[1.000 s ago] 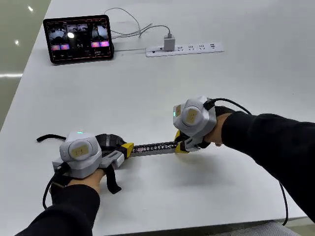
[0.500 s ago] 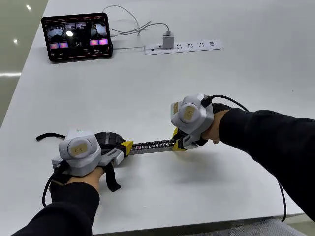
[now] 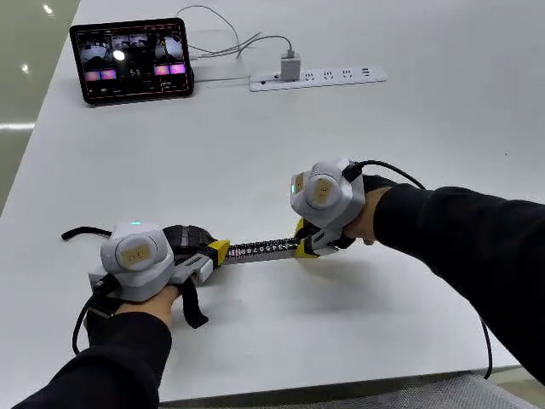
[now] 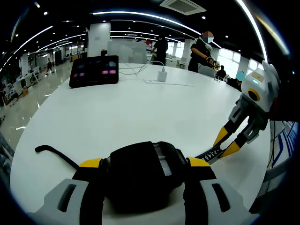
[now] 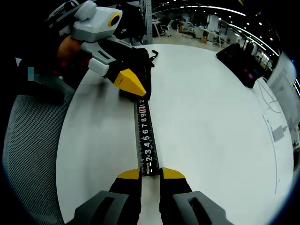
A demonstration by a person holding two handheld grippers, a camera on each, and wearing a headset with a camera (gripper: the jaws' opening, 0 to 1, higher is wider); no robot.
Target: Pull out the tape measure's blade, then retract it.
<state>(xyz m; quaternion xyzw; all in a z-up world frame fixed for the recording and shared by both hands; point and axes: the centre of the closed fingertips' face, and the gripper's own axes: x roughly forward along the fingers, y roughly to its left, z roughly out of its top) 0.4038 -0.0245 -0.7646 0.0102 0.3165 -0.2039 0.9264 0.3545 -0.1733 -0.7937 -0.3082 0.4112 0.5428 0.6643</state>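
To anchor it, the left gripper (image 4: 145, 162) clamps the tape measure case (image 3: 186, 239) on the tabletop (image 3: 255, 145); near the case, the right gripper (image 5: 150, 174) pinches the blade (image 5: 144, 131) by its end, guiding it

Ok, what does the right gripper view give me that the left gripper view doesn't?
Right gripper view: the blade with its printed numbers readable, running from the right tool, shut on its end, back to the tape measure case; also a grey mesh chair. Left gripper view: the case clamped between the left tool and its yellow tips, plus people standing beyond the table. Shared: blade, white table, tablet, and the opposite tool.
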